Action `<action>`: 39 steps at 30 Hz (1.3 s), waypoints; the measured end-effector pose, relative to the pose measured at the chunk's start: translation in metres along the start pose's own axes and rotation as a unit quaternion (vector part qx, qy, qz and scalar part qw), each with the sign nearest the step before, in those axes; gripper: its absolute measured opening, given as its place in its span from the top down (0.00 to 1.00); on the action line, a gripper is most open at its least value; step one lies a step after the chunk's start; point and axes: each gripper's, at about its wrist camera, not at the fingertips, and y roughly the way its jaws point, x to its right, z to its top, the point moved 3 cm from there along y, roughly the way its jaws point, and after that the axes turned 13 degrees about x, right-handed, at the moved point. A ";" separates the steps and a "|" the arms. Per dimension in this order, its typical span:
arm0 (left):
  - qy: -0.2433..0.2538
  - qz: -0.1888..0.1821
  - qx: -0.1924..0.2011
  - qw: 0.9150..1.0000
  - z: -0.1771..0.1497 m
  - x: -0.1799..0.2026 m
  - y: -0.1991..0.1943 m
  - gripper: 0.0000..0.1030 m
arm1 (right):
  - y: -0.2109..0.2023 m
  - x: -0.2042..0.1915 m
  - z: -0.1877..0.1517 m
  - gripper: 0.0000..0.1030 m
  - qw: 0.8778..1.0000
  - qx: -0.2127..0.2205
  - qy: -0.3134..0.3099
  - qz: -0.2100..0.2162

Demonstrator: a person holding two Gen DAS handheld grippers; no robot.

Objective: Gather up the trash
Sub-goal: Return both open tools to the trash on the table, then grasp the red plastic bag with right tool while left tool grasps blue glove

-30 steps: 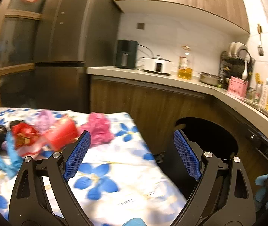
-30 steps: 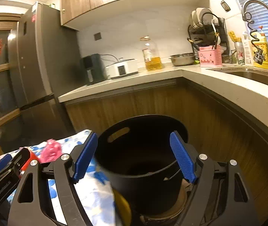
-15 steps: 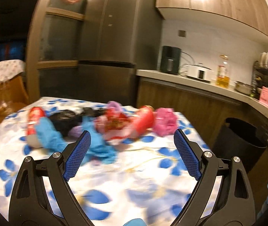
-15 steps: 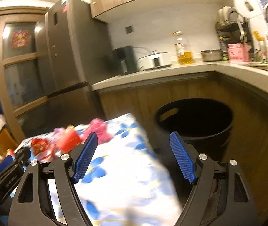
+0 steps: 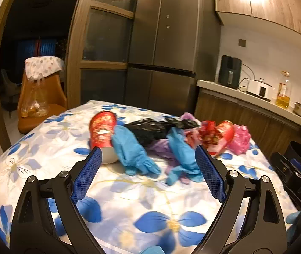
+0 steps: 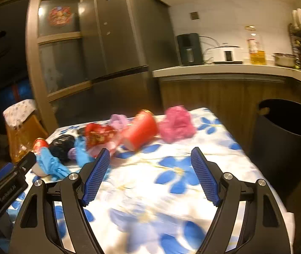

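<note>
Trash lies in a loose row across the far half of the flowered tablecloth (image 5: 44, 148), and both grippers face it from the near side with nothing between their pads. The left gripper (image 5: 148, 173) has its jaws spread wide and empty; straight ahead of it, near but not touching, lie two blue gloves (image 5: 133, 150), with a crumpled black bag (image 5: 150, 127) just behind them and a red can (image 5: 102, 130) on its side to the left, its long axis running away from the camera and its pale end toward the left pad. The right gripper (image 6: 150, 173) also stands apart and empty, and it is the nearer one to the right end of the row: a red cup (image 6: 142, 130) lying tipped, mouth toward the near side, and a pink crumpled bag (image 6: 176, 124) beside it on the right. My reading is that the left hand suits the gloves and can, the right the cup and pink bag. Bare cloth between grippers and trash gives open room to advance. The black bin (image 6: 288, 139) stands off the table's right edge, below the wooden counter (image 6: 224, 68), so that edge is the one to clear when carrying anything across.
</note>
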 end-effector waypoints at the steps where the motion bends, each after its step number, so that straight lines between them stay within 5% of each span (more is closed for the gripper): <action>1: 0.000 0.004 -0.001 1.000 -0.001 -0.005 0.002 0.15 | 0.007 -0.009 -0.001 0.25 1.000 -0.002 -0.003 0.009; 15: -0.015 0.028 -0.011 0.999 -0.004 -0.040 0.019 0.15 | 0.080 -0.071 -0.013 0.45 0.998 -0.023 -0.032 0.053; 26: -0.016 0.014 -0.010 1.000 -0.002 -0.031 0.028 0.15 | 0.084 -0.070 -0.019 0.90 0.996 -0.040 -0.044 0.065; 39: -0.010 -0.059 -0.017 0.998 -0.010 0.035 0.051 0.25 | 0.023 -0.009 0.014 0.92 1.000 0.024 -0.004 0.017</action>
